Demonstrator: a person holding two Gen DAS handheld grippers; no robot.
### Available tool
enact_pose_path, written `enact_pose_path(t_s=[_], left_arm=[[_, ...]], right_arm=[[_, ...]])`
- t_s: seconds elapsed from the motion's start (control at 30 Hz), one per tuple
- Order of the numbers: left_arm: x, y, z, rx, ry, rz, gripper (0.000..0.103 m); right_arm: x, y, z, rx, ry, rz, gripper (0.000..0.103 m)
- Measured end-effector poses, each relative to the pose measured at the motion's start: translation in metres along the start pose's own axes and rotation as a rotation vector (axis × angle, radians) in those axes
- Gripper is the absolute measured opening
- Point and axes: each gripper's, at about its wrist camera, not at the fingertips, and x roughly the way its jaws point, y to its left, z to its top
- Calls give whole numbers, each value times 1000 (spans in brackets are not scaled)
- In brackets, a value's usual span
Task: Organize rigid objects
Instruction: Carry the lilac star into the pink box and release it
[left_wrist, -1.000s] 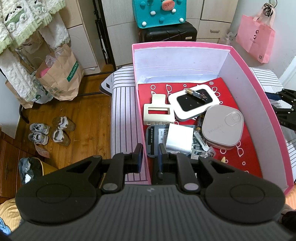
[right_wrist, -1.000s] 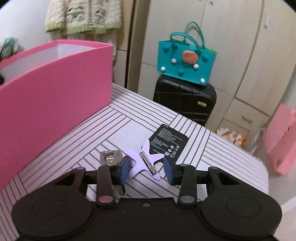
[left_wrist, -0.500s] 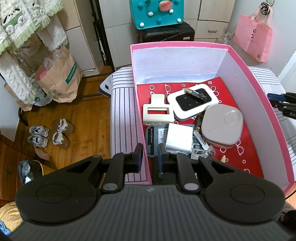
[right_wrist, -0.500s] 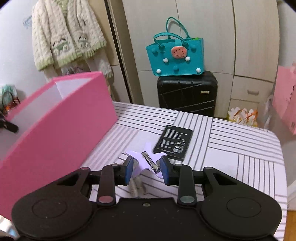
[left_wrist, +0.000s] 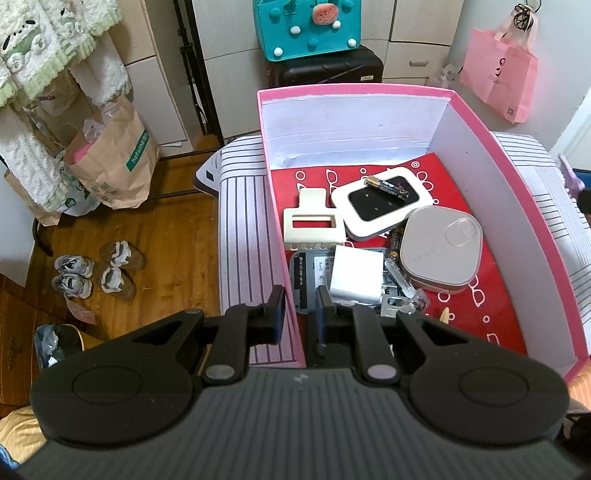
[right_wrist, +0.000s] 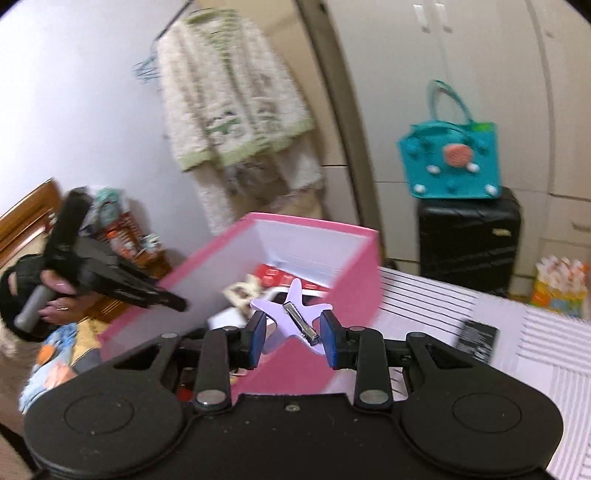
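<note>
Gripping the near left wall of the pink box (left_wrist: 286, 258), your left gripper (left_wrist: 298, 314) has one finger outside and one inside, clenched on the cardboard. Your right gripper (right_wrist: 293, 338) grasps the lilac star hair clip (right_wrist: 291, 314) by its lower arms, metal clasp facing up; the clip is off the striped surface (right_wrist: 498, 332) and sits in front of the box's near corner in the right wrist view.

Just beyond your left fingers, inside the box on its red patterned floor, lie a grey device (left_wrist: 303, 273) with a white block (left_wrist: 356, 273) on it and a small metal clip (left_wrist: 404, 291) beside them. Past those rest a cream claw clip (left_wrist: 312, 223) and a rounded beige case (left_wrist: 441, 249). Further in is a white-framed black device (left_wrist: 382, 205) with a battery (left_wrist: 389, 186) lying across it; another battery (left_wrist: 394, 242) pokes out between it and the beige case.

On the striped surface to the right of the box lies a flat black battery pack (right_wrist: 476, 339). At the back stands a black suitcase (right_wrist: 469, 240) with a teal bag (right_wrist: 450, 162) on top.
</note>
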Motion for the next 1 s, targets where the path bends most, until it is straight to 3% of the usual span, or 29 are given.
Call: enact_pose_path(t_s=[0.17, 0.47, 0.7, 0.8, 1.0], left_arm=[[0, 1, -1, 0, -4, -8, 15], [0, 2, -1, 3, -7, -14, 15], [0, 5, -2, -4, -6, -24, 14], [0, 5, -2, -4, -6, -25, 15], [0, 6, -1, -7, -5, -29, 15]], right_arm=[[28, 29, 11, -92, 65, 31, 36], [90, 53, 10, -291, 243, -24, 36], [112, 62, 5, -399, 303, -87, 36], [108, 60, 6, -384, 275, -123, 41], [67, 50, 14, -292, 148, -97, 44]])
